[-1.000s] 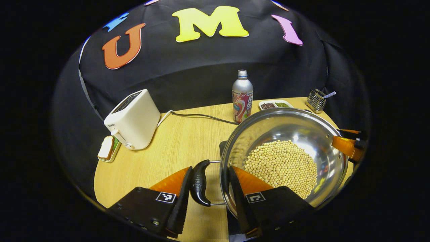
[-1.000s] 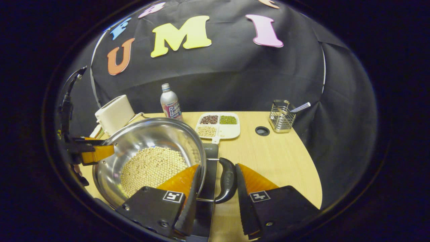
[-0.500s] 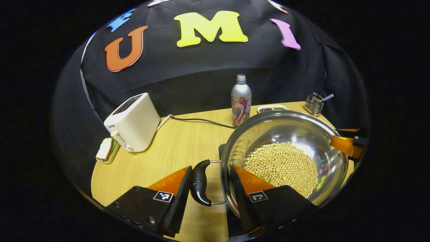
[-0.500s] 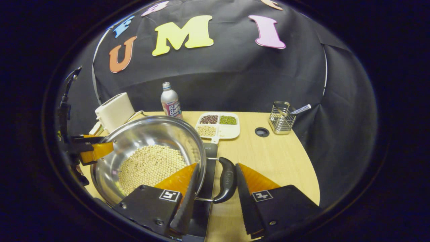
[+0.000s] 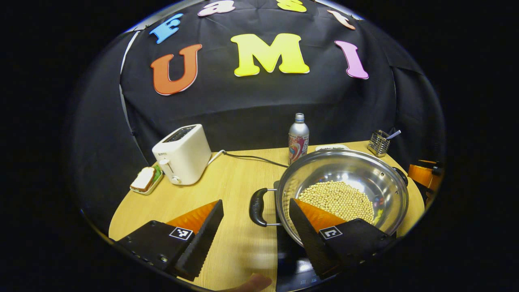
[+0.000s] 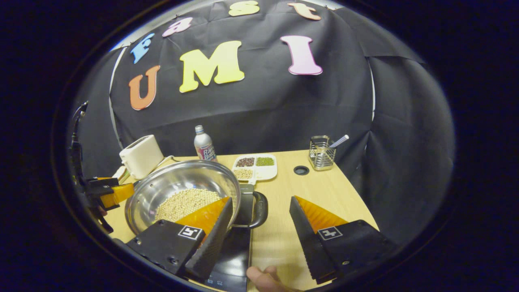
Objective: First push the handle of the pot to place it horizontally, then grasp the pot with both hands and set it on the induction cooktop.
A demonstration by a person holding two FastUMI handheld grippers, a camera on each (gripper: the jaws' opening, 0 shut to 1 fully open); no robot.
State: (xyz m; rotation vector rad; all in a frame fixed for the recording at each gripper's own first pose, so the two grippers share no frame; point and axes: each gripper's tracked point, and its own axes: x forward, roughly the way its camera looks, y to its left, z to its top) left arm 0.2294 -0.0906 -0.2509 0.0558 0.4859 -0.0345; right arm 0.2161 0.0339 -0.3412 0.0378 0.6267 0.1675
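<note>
Pot (image 5: 342,190) holding pale beans is sitting on the dark induction cooktop (image 5: 294,259), its 2 side handles lying level. Left gripper (image 5: 255,235) is spreading wide, gripping nothing, just short of the left handle (image 5: 256,207). Right gripper (image 6: 259,239) is likewise gaping empty, with the right handle (image 6: 257,211) slightly ahead of it.

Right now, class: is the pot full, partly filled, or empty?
Partly filled. The pot holds a low layer of pale beans across its bottom, with bare shiny wall showing above them up to the rim.
</note>
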